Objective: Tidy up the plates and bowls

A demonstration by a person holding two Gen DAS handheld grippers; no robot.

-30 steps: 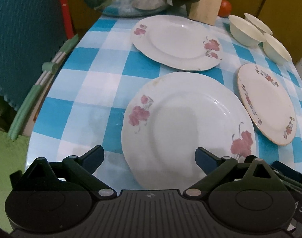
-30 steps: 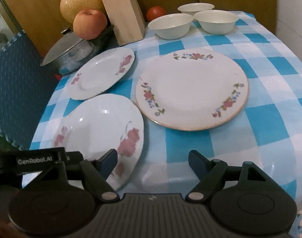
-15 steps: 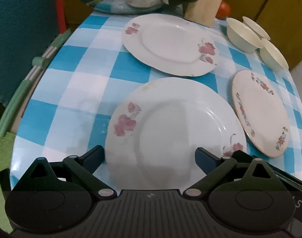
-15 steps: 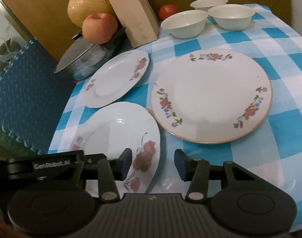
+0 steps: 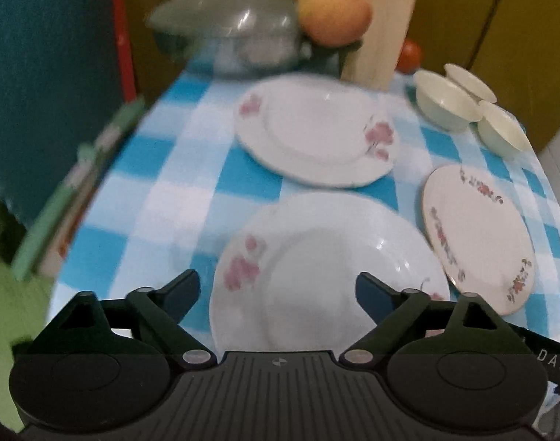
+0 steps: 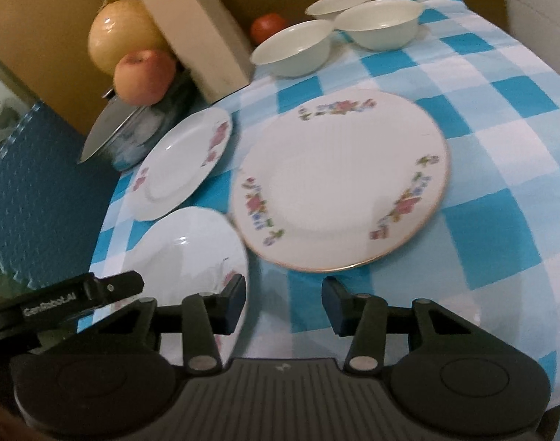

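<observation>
Left tool (image 5: 276, 288), black, two-fingered, spread wide over the near rim of a white round plate with pink flower sprays (image 5: 327, 275), neither finger clearly touching it. Right tool (image 6: 283, 299), narrower but gaping, holding nothing, left finger just over the same plate's right edge (image 6: 191, 246), right finger above bare cloth. Nearest plate flat at the front left of the surface (image 6: 500, 117), covered in blue-and-white checked cloth. Beyond it, apart, a second white plate with pink flowers (image 5: 316, 132). To the right, a gold-rimmed cream plate with small multicoloured flower clusters (image 6: 340, 180), its edge just beside the nearest plate. At the far right, three plain white bowls (image 6: 293, 49) grouped close together. Behind them a red tomato (image 6: 269, 27). Farther left, a pale wooden block (image 6: 197, 36), an orange-pink apple (image 6: 144, 77), a yellow round fruit (image 6: 124, 36), a lidded steel pot (image 5: 228, 36).
</observation>
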